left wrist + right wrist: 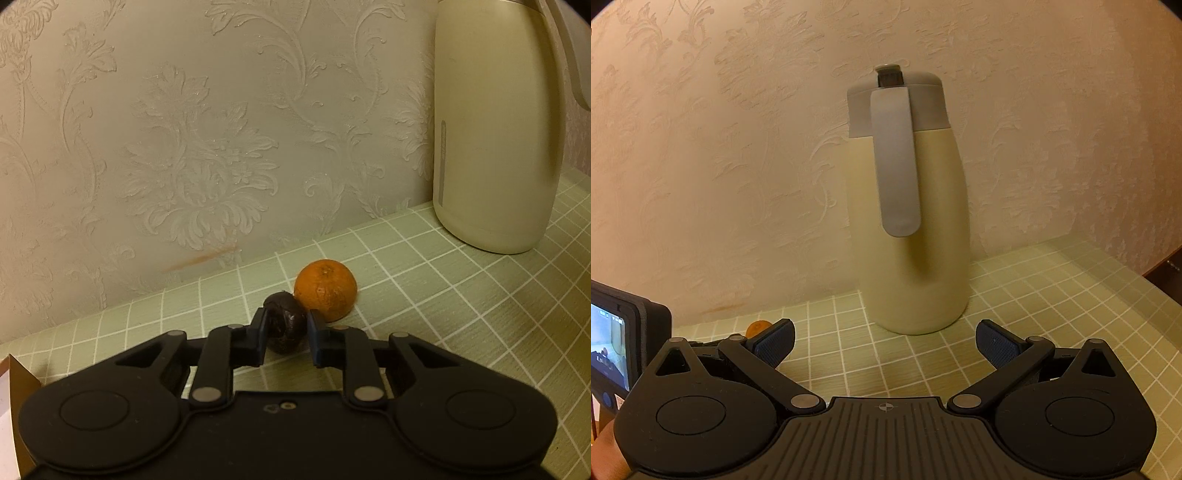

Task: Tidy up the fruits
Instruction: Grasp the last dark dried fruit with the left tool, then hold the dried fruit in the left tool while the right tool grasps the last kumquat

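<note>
The left gripper (286,338) has its two dark-padded fingers (258,341) pressed in against a small, dark, wrinkled round fruit (284,325), perhaps a passion fruit, though its kind cannot be told for sure. The pads pinch it from both sides while it sits on the green tiled tabletop (461,295). The fruit's bottom looks to be at the surface, but whether it rests there or is barely lifted cannot be told.

Taking the cream thermos jug (491,147) as the landmark: the dark fruit lies well to the left of the jug and nearer the camera, away from the wall. A tangerine (325,290) sits just behind the dark fruit on the jug's side, touching it or nearly so, and stays well apart from the jug itself. Embossed floral wallpaper (184,147) rises behind both the jug and the fruits, with a brownish streak low on it, left of the jug. A cardboard box corner (18,387) shows at the far left edge, farthest from the jug.

The right gripper (884,347) points straight at the jug (916,258), whose grey handle (895,162) faces the camera. Its fingers (775,341) are spread wide with nothing between them, short of the jug's base. Left of the jug, a sliver of the tangerine (757,328) peeks over the left finger, and a camera screen (613,347) sits at the left edge.
</note>
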{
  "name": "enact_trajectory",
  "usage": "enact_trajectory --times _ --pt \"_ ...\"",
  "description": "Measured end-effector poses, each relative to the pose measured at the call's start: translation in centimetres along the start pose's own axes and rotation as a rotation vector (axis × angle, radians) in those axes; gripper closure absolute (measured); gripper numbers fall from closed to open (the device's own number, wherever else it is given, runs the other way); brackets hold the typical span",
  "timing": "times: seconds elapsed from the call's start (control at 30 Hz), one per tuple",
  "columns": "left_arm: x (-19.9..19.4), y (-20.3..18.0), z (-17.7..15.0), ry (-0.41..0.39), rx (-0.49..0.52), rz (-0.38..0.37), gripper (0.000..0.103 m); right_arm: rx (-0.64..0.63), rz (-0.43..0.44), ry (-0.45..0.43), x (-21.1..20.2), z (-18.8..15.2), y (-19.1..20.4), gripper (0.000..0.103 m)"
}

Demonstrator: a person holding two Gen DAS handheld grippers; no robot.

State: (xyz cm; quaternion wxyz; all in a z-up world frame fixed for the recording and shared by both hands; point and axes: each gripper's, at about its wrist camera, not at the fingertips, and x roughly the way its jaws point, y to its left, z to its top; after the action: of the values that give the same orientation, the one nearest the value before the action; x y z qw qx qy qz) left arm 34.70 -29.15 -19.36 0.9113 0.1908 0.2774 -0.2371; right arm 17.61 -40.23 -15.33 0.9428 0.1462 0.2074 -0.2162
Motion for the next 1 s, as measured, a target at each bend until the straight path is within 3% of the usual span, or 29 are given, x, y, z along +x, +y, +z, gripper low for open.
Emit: enact_trajectory --times 0.27,1.0 --pt "-0.9 1.9 -0.6 -0.002 -0.071 0.025 0.092 0.001 0.026 0.013 0.6 -0.1 0.6 0.0" --pt "-9.0 9.6 -3.3 -0.005 -0.214 0.161 0.092 -0.122 0.075 0.107 4.9 -2.0 6.9 0.0"
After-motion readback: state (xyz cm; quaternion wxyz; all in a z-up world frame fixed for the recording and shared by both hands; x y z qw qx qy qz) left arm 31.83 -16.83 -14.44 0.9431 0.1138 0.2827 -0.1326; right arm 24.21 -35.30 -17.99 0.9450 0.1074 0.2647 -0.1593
